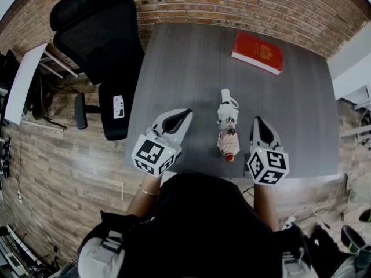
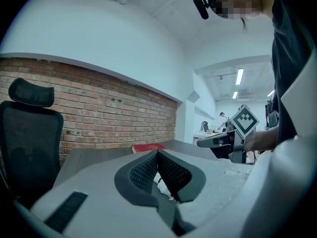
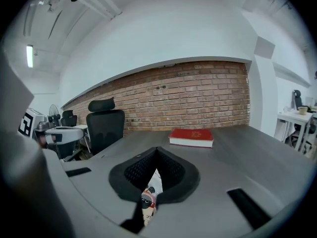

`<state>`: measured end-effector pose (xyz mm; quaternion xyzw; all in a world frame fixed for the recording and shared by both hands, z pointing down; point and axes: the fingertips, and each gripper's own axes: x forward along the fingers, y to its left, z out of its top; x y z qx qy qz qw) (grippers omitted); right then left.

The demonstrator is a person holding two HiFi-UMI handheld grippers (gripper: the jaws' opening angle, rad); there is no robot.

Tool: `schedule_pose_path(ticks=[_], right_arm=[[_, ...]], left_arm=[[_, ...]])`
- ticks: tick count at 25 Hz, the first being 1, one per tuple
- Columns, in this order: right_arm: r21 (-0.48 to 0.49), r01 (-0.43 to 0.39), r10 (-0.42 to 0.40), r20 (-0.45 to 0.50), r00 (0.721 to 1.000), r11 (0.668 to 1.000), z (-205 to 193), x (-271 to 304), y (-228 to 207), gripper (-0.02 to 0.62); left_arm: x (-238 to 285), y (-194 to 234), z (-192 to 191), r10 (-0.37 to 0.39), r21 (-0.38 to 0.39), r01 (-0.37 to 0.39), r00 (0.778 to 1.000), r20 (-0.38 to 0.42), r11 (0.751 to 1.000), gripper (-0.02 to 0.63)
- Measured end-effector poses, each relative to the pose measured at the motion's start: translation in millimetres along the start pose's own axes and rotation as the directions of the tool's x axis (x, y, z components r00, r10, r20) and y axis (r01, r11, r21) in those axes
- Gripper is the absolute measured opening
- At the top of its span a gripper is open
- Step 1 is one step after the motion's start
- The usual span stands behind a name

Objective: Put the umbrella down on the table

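Note:
A folded white patterned umbrella (image 1: 227,126) with a red tip lies on the grey table (image 1: 179,62), its white handle pointing away from me. It rests free between the two grippers, and neither touches it. My left gripper (image 1: 185,114) hovers to its left with its jaws together and nothing in them. To its right, my right gripper (image 1: 257,120) is also shut and empty. In the left gripper view a bit of the umbrella (image 2: 163,182) shows behind the closed jaws (image 2: 158,153). The right gripper view shows the umbrella (image 3: 150,195) likewise below its jaw tips (image 3: 157,149).
A red book (image 1: 258,52) lies at the table's far right, near the brick wall. A black office chair (image 1: 98,45) stands off the table's left side. A white desk edge (image 1: 23,83) sits farther left. The near table edge runs just under both grippers.

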<state>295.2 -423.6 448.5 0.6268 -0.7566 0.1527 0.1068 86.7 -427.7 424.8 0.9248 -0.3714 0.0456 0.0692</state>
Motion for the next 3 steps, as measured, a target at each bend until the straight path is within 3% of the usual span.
schedule_pose_path(ticks=[3], right_arm=[[0.000, 0.000, 0.000, -0.003, 1.000, 1.000, -0.8, 2.1, 0.1, -0.005]], left_arm=[[0.9, 2.1, 0.1, 0.002, 0.004, -0.002, 1.000, -0.003, 1.000, 0.002]])
